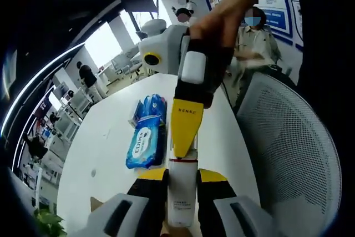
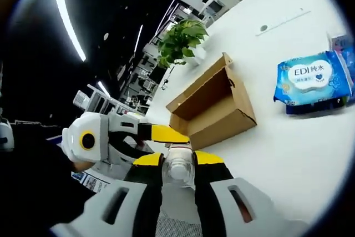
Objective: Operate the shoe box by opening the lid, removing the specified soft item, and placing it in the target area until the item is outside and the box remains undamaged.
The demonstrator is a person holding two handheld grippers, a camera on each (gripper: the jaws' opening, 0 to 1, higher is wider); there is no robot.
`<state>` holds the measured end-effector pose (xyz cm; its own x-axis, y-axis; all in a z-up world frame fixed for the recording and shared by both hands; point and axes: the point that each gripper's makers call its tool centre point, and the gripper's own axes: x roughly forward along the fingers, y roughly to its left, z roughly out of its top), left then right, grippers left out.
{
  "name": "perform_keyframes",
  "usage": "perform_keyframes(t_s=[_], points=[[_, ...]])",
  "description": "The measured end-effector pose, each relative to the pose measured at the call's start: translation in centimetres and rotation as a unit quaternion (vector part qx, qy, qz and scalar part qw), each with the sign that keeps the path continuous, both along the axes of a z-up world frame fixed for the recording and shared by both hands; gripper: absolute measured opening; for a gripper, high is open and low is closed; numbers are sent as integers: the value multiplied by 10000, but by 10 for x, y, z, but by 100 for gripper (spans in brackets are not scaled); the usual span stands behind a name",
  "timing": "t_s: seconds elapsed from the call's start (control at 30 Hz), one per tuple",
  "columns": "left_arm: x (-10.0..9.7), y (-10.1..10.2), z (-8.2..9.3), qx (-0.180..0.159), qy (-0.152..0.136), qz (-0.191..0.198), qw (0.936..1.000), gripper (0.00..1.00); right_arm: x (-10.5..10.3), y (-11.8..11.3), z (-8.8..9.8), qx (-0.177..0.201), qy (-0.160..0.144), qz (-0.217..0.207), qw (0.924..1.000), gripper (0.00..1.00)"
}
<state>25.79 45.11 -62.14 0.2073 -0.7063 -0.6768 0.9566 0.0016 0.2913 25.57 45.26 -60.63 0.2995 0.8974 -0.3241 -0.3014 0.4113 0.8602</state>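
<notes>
Room: open office, white table [image 2: 288,154].
Shoe box [image 2: 213,106]: cardboard, lid open, lying beside a potted plant [image 2: 180,45].
Wet wipes [image 1: 147,140]: soft pack already out on the table.
Left gripper [image 1: 180,192]: jaws closed on a white tube [image 1: 182,192].
Right gripper [image 2: 178,173]: clamped on the same tube's end; looks like a hand-over.

Left tongs [image 1: 182,184] gripping, right tongs [image 2: 178,171] gripping

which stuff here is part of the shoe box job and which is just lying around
Job:
- box, cardboard, open, on the white table
- white tube, gripped by both tongs: left, right

Lying about:
- blue wipes packs on the table
- plant beyond the box
- mesh chair
- people in the background
</notes>
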Motion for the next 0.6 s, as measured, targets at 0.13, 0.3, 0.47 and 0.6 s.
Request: perform_keyframes(t_s=[0.13,0.3,0.47,0.6], points=[[1,-1,-4,7,21,61,10000,20,2,-6,-3,30,78,-111,9999,18],[6,2,-3,-72,-1,253,9997,21,6,-17,-3,89,172,-319,9993,18],[9,8,-2,-235,183,510,9983,25,12,-34,-3,154,329,-606,9975,18],[12,14,0,-467,433,863,9942,25,18,-51,-3,133,324,-786,9963,18]])
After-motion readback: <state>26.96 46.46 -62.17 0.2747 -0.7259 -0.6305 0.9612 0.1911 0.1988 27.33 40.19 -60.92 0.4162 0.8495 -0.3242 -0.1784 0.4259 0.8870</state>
